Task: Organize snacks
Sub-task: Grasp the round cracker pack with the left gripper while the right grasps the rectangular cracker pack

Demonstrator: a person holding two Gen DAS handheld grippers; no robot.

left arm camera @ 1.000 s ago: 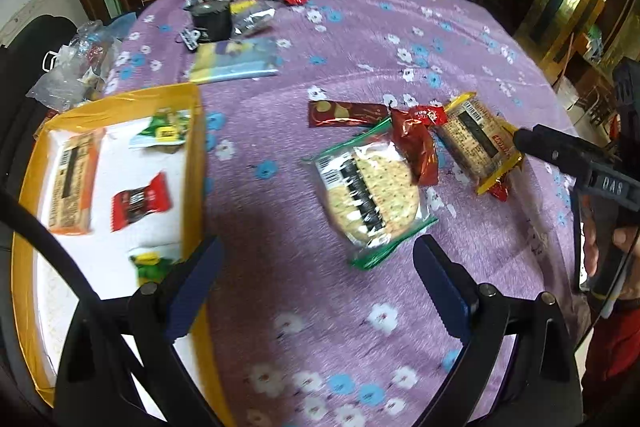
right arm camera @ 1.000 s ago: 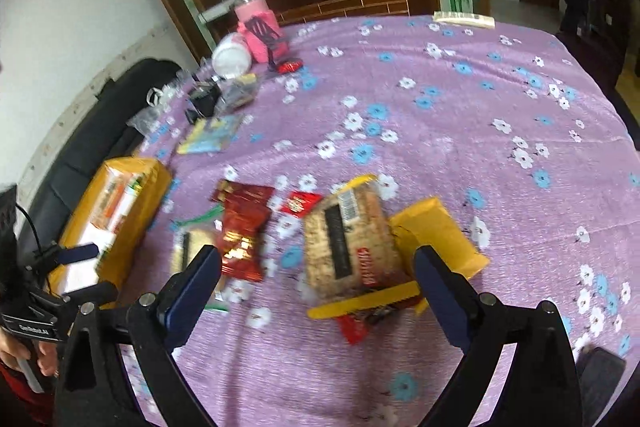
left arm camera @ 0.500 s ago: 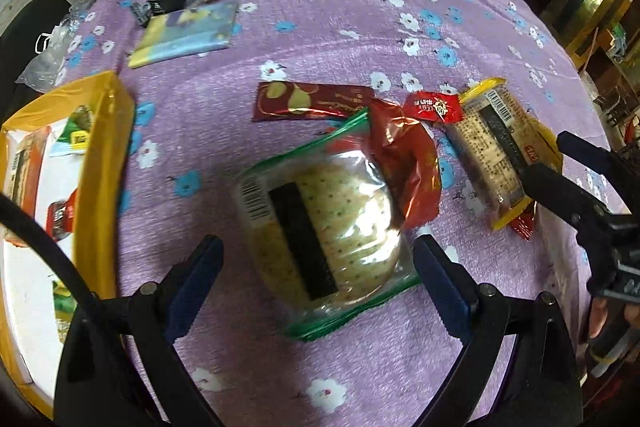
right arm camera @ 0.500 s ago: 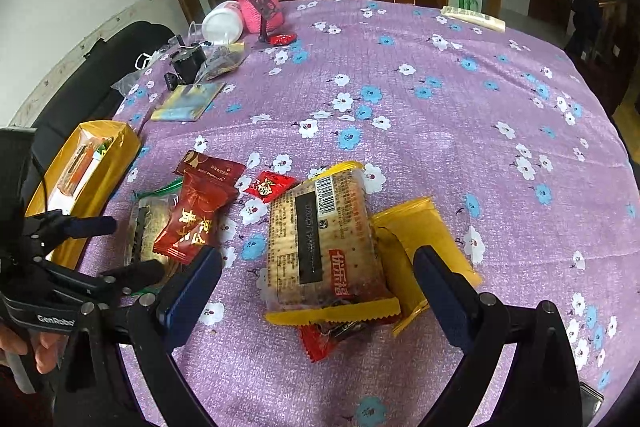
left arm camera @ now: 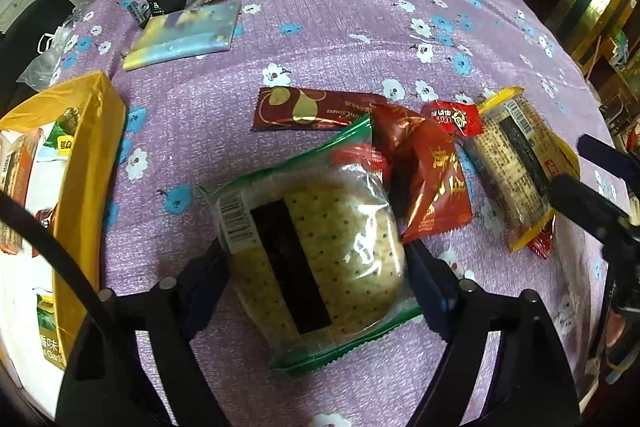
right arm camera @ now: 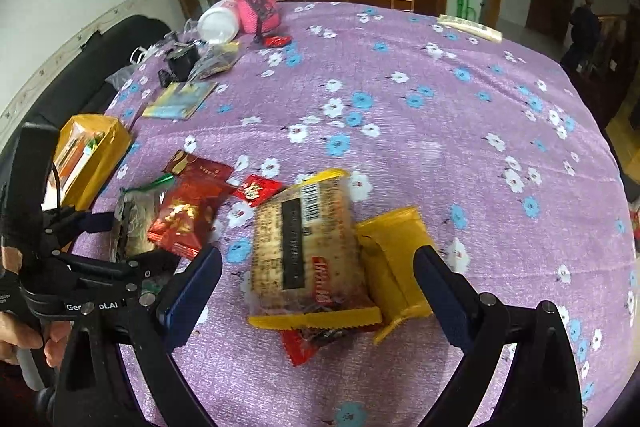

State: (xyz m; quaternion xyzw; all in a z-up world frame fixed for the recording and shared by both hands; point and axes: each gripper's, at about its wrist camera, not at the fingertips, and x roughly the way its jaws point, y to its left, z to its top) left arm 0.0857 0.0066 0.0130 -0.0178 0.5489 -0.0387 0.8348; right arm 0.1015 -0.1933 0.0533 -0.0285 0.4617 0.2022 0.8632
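Note:
A green-edged cracker pack (left arm camera: 312, 259) lies on the purple flowered tablecloth between the fingers of my left gripper (left arm camera: 316, 267). The jaws are closing and both pads touch the wrapper's sides. From the right wrist view, the left gripper (right arm camera: 130, 241) flanks the same pack (right arm camera: 132, 223). A red snack bag (left arm camera: 428, 171) overlaps the pack's far corner. My right gripper (right arm camera: 316, 287) stands open above a yellow-edged cracker pack (right arm camera: 308, 247) and presses on nothing. The yellow box (left arm camera: 92, 163) at the left holds several snacks.
A dark red bar (left arm camera: 316, 109) and a small red candy (left arm camera: 452, 115) lie beyond the packs. A flat yellow wrapper (right arm camera: 396, 251) sits beside the yellow-edged pack. A pink jar (right arm camera: 256, 3), white lid (right arm camera: 218, 23), black item (right arm camera: 182, 59) and booklet (right arm camera: 180, 99) crowd the far left.
My left gripper came down and forward from beside the yellow box onto the green-edged pack, and its jaws narrowed onto it. The right gripper stayed over the yellow-edged pack and rolled slightly.

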